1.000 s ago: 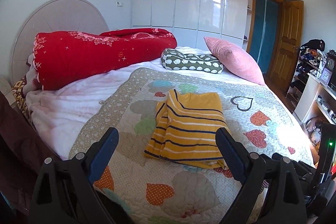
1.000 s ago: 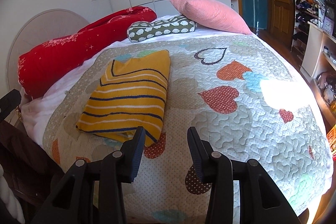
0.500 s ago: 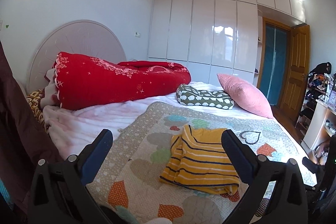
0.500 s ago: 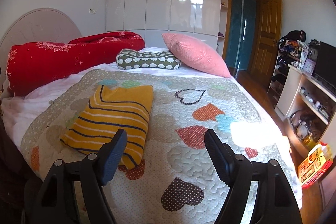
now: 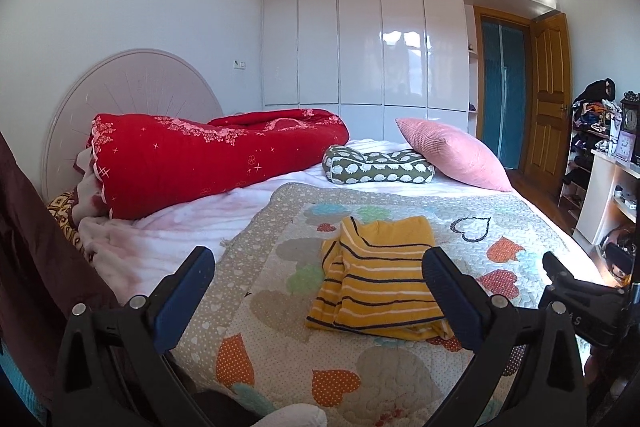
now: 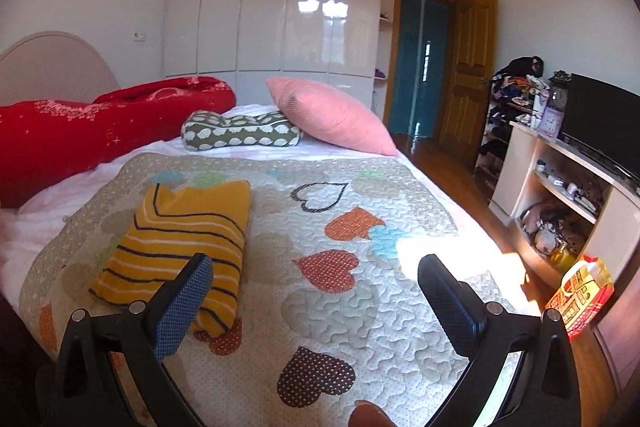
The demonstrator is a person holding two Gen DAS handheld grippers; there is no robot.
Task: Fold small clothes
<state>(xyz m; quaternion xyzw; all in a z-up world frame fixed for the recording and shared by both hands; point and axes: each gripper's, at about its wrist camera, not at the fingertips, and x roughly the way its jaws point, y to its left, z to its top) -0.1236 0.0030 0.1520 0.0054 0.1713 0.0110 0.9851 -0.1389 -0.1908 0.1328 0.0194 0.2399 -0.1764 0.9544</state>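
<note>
**Both grippers spread wide above the bed, folded shirt lying free**

Left gripper [image 5: 318, 269]: spread wide, nothing between the pads, raised over the near edge of the quilt [image 5: 400, 367]. Right gripper [image 6: 316, 277]: jaws just been opening, now just as wide, also holding nothing, above the quilt's near right part.

Folded yellow striped shirt [image 6: 180, 243]: flat on the quilt's left half, apart from both grippers, untouched; seen past the left gripper's right finger in the left wrist view.

No boxes or baskets on the bed. Open white shelf unit [image 6: 560, 187] at the right, crammed with small items too blurred to name; dark screen [image 6: 604, 123] on top. Yellow and red package [image 6: 580, 291] on the floor beside it.

Plenty of bare quilt right of the shirt, out to the sunlit right edge. Far edge bounded by a green patterned cushion [image 6: 240, 133], pink pillow [image 6: 332, 115] and rolled red blanket [image 6: 80, 131]. Wooden floor open toward the door [image 6: 466, 67].
</note>
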